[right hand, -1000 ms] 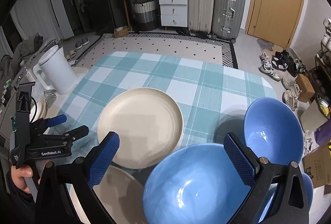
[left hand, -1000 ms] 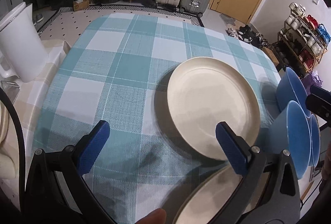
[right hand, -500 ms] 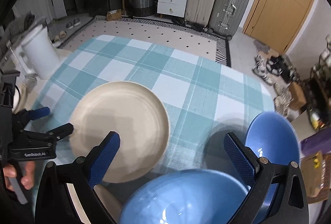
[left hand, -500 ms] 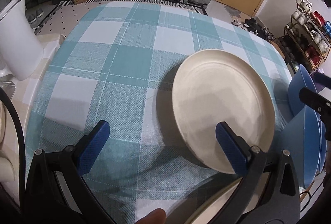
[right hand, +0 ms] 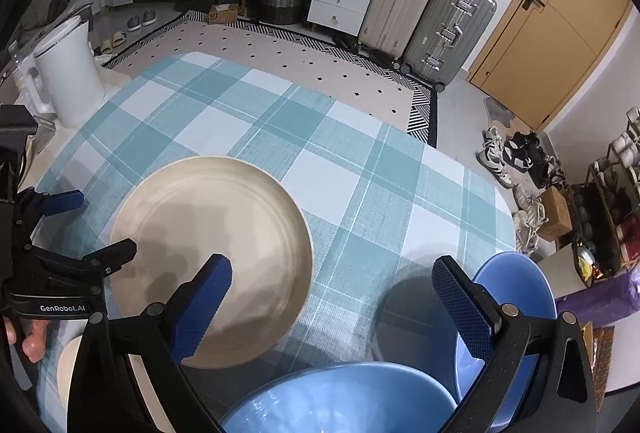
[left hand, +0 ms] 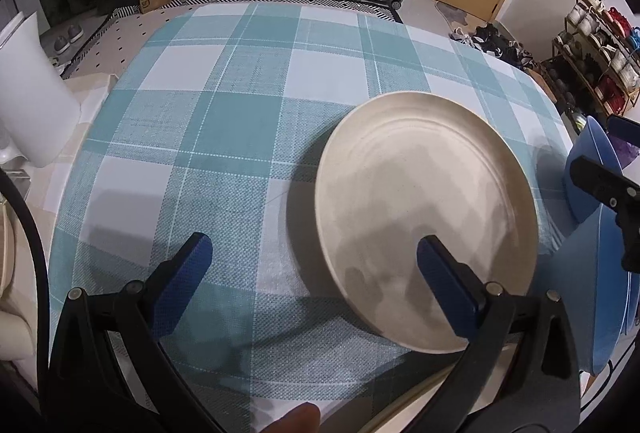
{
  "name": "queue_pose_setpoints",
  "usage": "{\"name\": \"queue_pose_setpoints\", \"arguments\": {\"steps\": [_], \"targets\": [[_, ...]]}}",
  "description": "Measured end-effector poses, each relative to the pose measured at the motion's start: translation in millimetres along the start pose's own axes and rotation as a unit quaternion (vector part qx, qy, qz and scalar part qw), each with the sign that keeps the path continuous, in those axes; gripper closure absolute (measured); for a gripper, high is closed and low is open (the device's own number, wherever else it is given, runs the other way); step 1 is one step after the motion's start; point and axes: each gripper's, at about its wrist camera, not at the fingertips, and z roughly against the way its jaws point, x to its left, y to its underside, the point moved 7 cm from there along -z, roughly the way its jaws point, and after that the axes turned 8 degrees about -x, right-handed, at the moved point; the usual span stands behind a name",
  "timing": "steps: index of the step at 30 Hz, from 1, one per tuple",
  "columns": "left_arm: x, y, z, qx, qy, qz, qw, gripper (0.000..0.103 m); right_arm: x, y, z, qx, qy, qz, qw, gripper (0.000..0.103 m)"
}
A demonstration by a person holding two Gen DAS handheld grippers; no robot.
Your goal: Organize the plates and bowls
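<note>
A cream plate (left hand: 424, 217) lies flat on the teal checked tablecloth (left hand: 224, 121); it also shows in the right wrist view (right hand: 212, 245). My left gripper (left hand: 316, 269) is open and empty, its right finger over the plate's near rim. My right gripper (right hand: 340, 301) is open and empty above the cloth between the plate and two blue bowls (right hand: 340, 397), (right hand: 516, 297). The bowls show at the right edge of the left wrist view (left hand: 600, 297). A second cream plate (right hand: 70, 365) peeks out at the near left.
A white kettle (right hand: 68, 69) stands at the table's left edge. Beyond the far edge are a rug, drawers and suitcases (right hand: 444, 25). A shoe rack (left hand: 596, 45) stands to the right. The table's right edge runs just past the bowls.
Both grippers have pulled back and risen a little. The cream plate now sits nearer in the left wrist view. The near blue bowl has dropped lower in the right wrist view.
</note>
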Motion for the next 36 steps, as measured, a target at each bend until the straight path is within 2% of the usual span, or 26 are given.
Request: {"name": "queue_pose_setpoints", "arguments": {"steps": [8, 11, 13, 18, 20, 25, 29, 31, 33, 36], "targets": [[1.4, 4.5, -10.1, 0.015, -0.004, 0.006, 0.9999, 0.001, -0.5, 6.4, -22.6, 0.037, -0.061, -0.039, 0.997, 0.003], [3.2, 5.4, -13.4, 0.019, -0.006, 0.01, 0.9997, 0.001, 2.4, 9.1, -31.8, 0.05, -0.077, -0.043, 0.995, 0.012], [3.4, 5.6, -15.7, 0.022, -0.001, 0.013, 0.9997, 0.004, 3.2, 12.4, -40.9, 0.064, -0.084, -0.046, 0.993, 0.023], [0.3, 8.4, -22.3, 0.032, 0.015, 0.01, 0.9993, 0.024, 4.6, 20.4, -55.6, 0.089, -0.113, -0.065, 0.988, 0.037], [-4.0, 10.4, -23.9, 0.034, 0.024, 0.003, 0.9991, 0.028, 5.4, 23.3, -59.6, 0.093, -0.113, -0.064, 0.987, 0.043], [-9.7, 12.3, -23.6, 0.03, 0.019, -0.015, 0.9992, 0.037, 7.0, 29.5, -65.9, 0.104, -0.116, -0.065, 0.986, 0.056], [-13.8, 13.7, -22.3, 0.029, 0.015, -0.028, 0.9991, 0.052, 8.6, 34.5, -70.5, 0.115, -0.12, -0.064, 0.984, 0.062], [-15.6, 14.0, -22.1, 0.028, 0.014, -0.031, 0.999, 0.055, 8.5, 36.9, -72.0, 0.12, -0.122, -0.066, 0.983, 0.068], [-18.0, 14.6, -21.4, 0.026, 0.013, -0.038, 0.9989, 0.066, 8.7, 38.6, -72.6, 0.121, -0.123, -0.065, 0.983, 0.074], [-23.1, 16.5, -18.3, 0.023, 0.021, -0.044, 0.9985, 0.075, 9.3, 40.1, -74.9, 0.124, -0.124, -0.064, 0.982, 0.078]]}}
